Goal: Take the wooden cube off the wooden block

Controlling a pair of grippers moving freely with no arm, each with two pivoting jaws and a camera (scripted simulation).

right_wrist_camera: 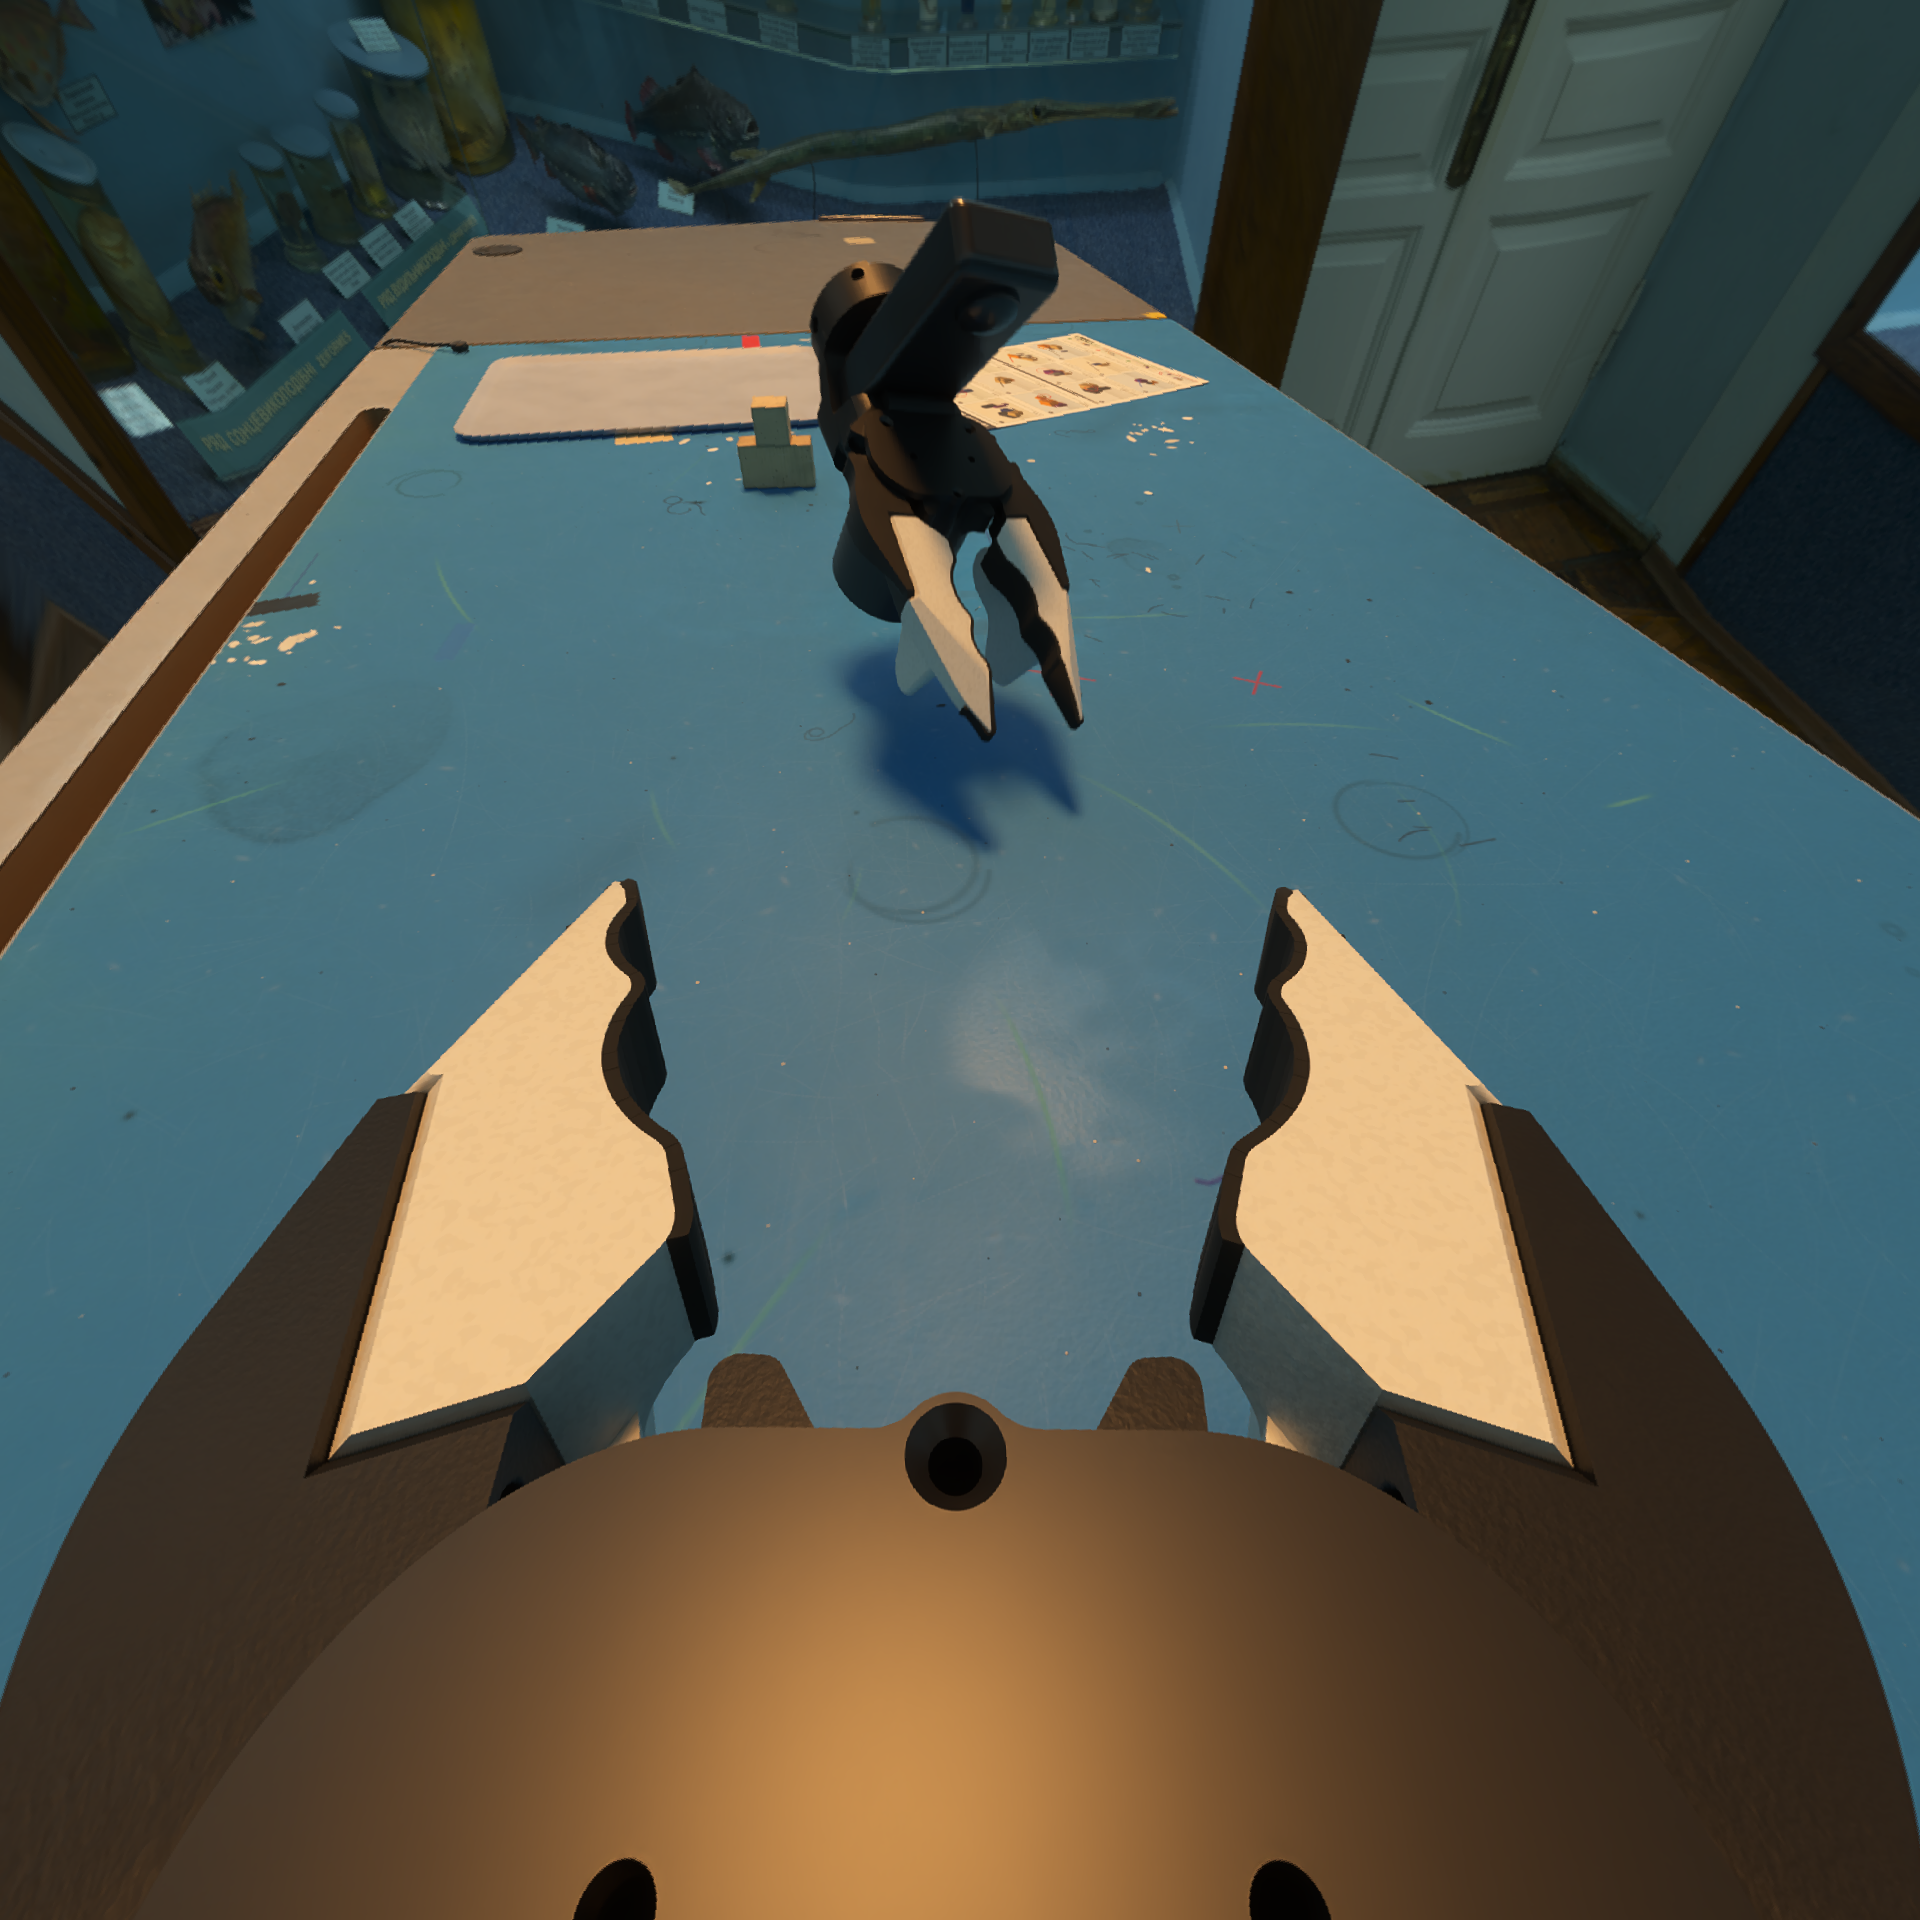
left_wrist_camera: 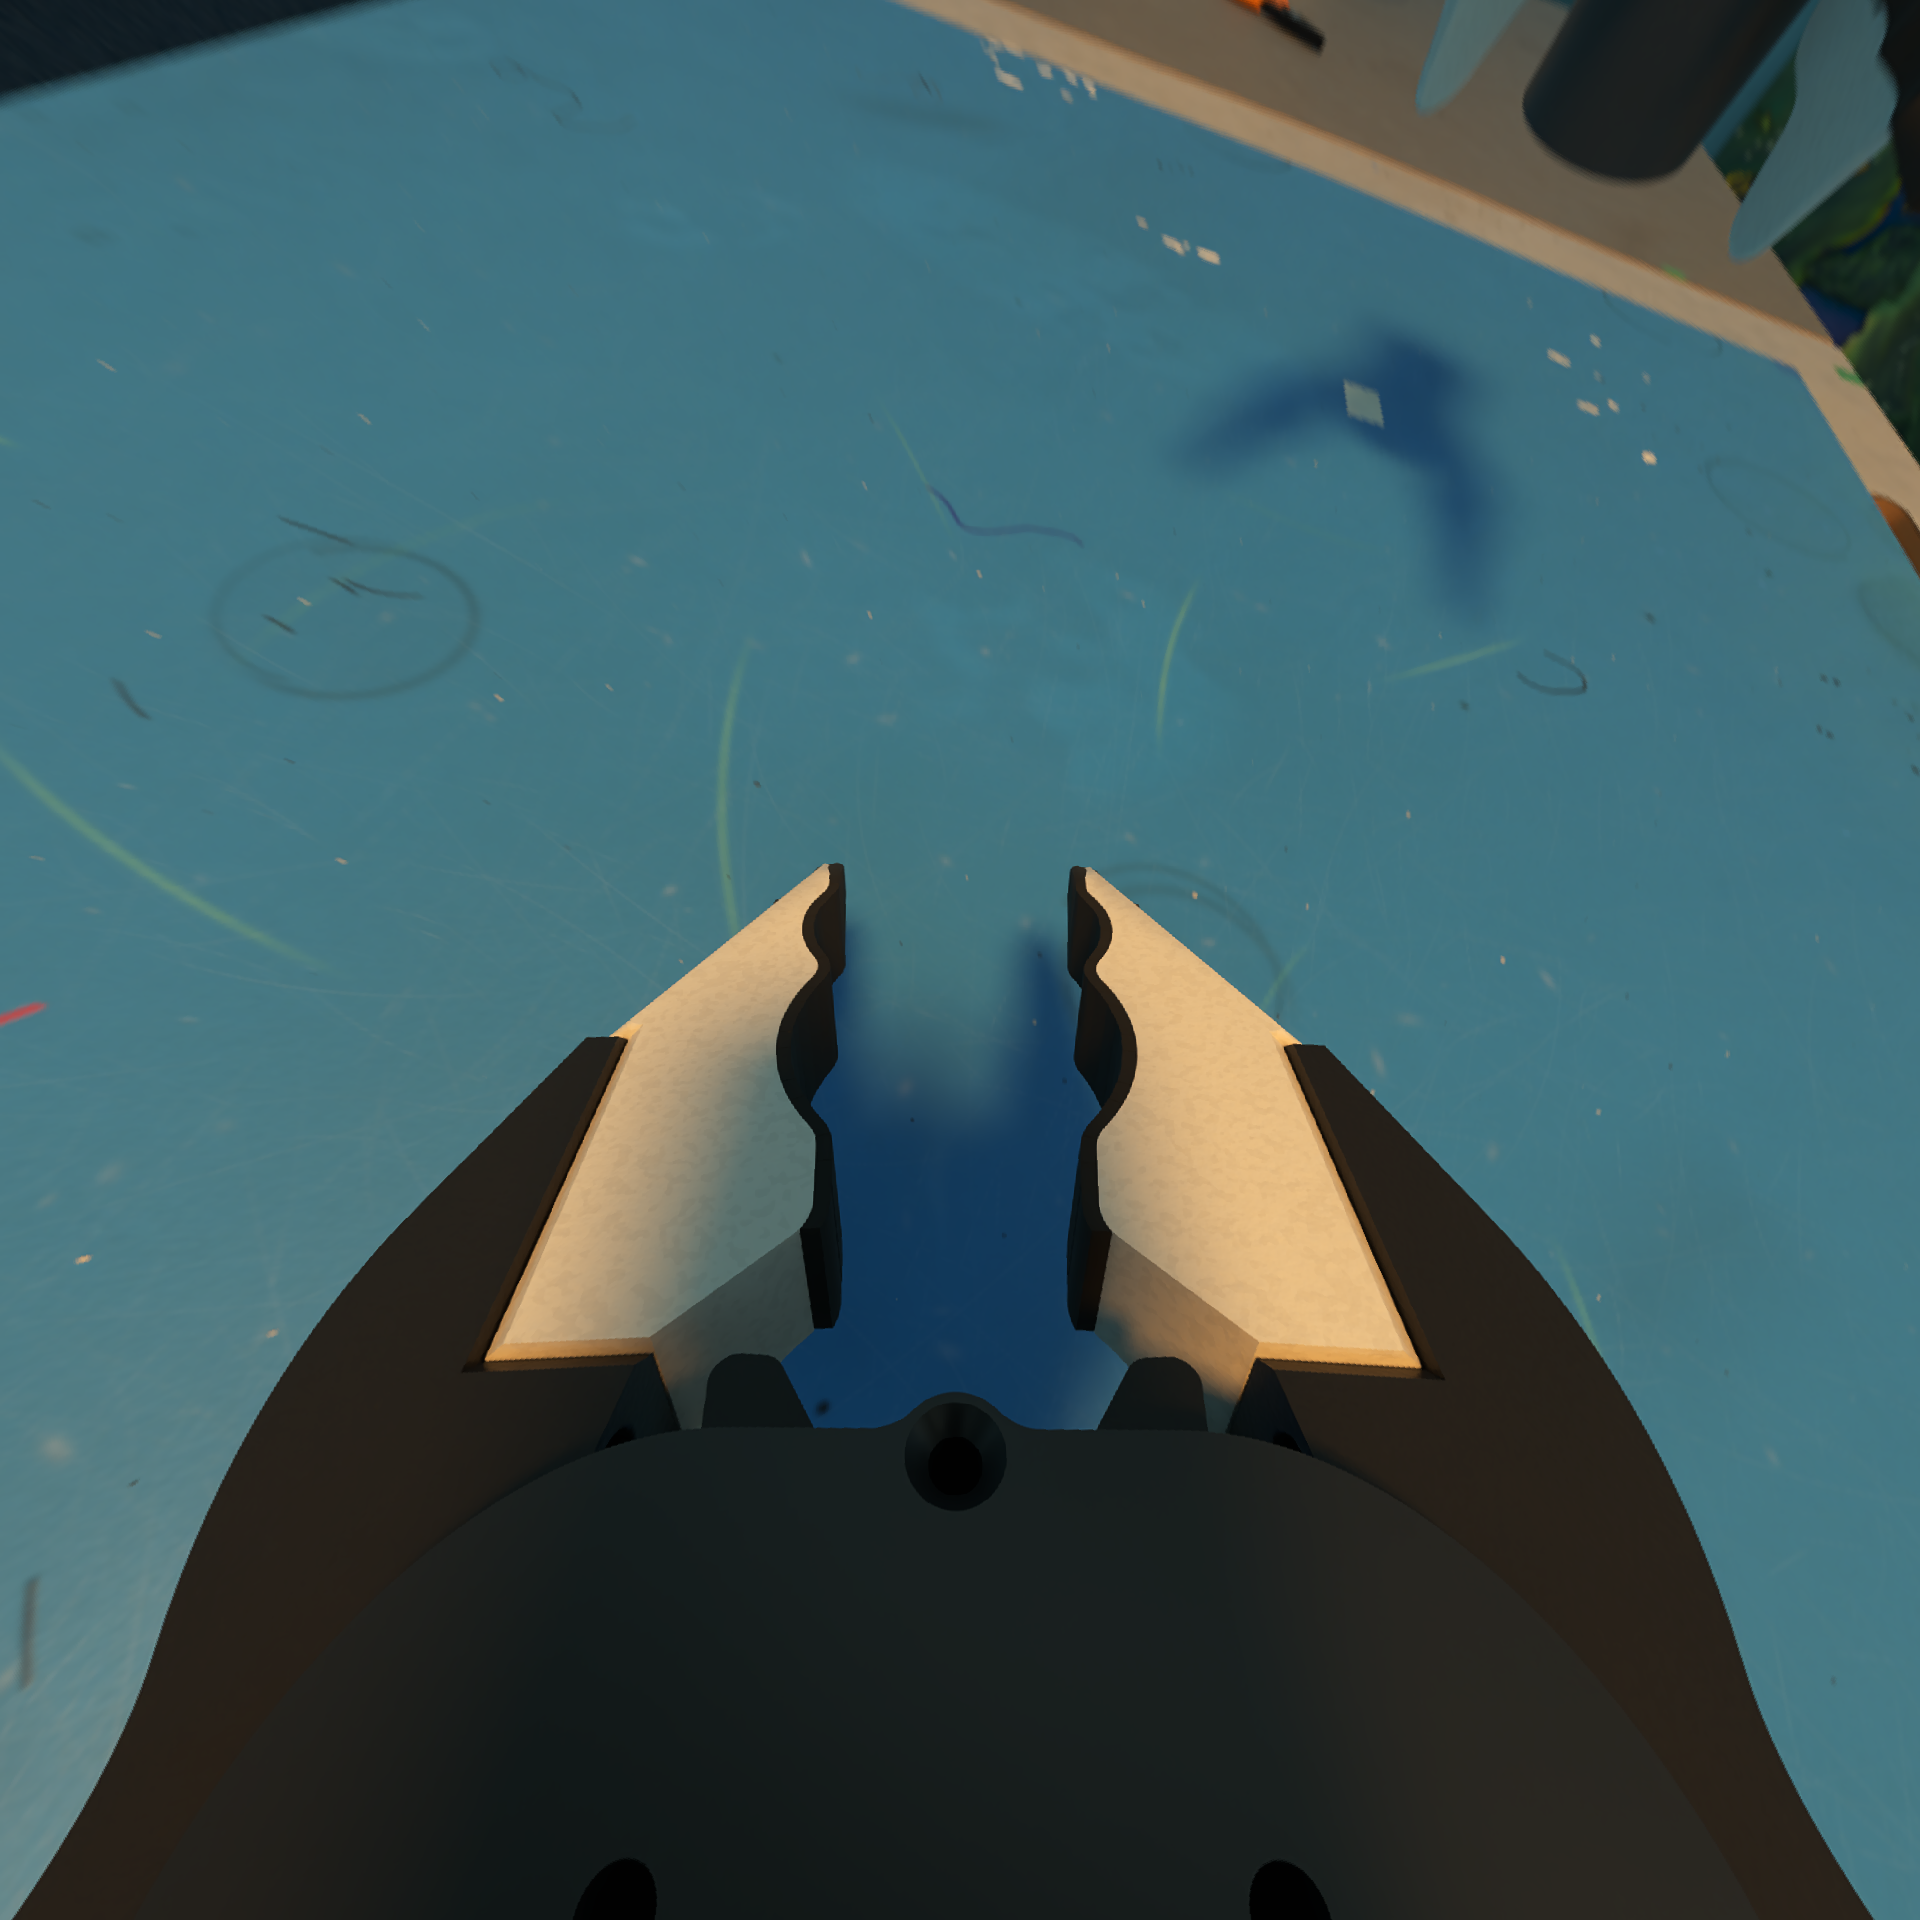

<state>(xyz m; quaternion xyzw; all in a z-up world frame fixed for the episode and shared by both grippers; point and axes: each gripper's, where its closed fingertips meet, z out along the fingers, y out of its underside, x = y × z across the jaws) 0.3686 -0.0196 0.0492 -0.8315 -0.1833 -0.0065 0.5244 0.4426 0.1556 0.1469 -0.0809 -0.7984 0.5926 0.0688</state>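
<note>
Right wrist view shows my right gripper [right_wrist_camera: 956, 894] with its jaws spread wide and nothing between them, only the scratched blue table [right_wrist_camera: 520, 748] below. Farther along that table my left gripper [right_wrist_camera: 1029, 722] hangs above the surface, tilted with its fingertips pointing down and toward me, casting a dark shadow just under it. Its jaws stand a little apart and hold nothing. Beyond it, near the far end, the wooden cube [right_wrist_camera: 770, 422] sits on top of the wooden block [right_wrist_camera: 776, 464], centred on it, and neither gripper is touching them; my left one is nearer to them than my right, which is well apart from the pair. Just behind the block lies a pale grey mat [right_wrist_camera: 623, 390], and off to its right, partly hidden by my left gripper's body, a printed sheet [right_wrist_camera: 1091, 374] with small coloured pictures lies flat on the table. In the left wrist view my left gripper [left_wrist_camera: 956, 873] looks down on bare blue tabletop [left_wrist_camera: 520, 416], the gap between its pads narrow but plainly not pressed together. At the upper right corner there I can see part of my right gripper [left_wrist_camera: 1662, 94], dark-bodied with pale fingers, though from that angle its jaws cannot be judged. The cube and block do not appear in the left wrist view.
</note>
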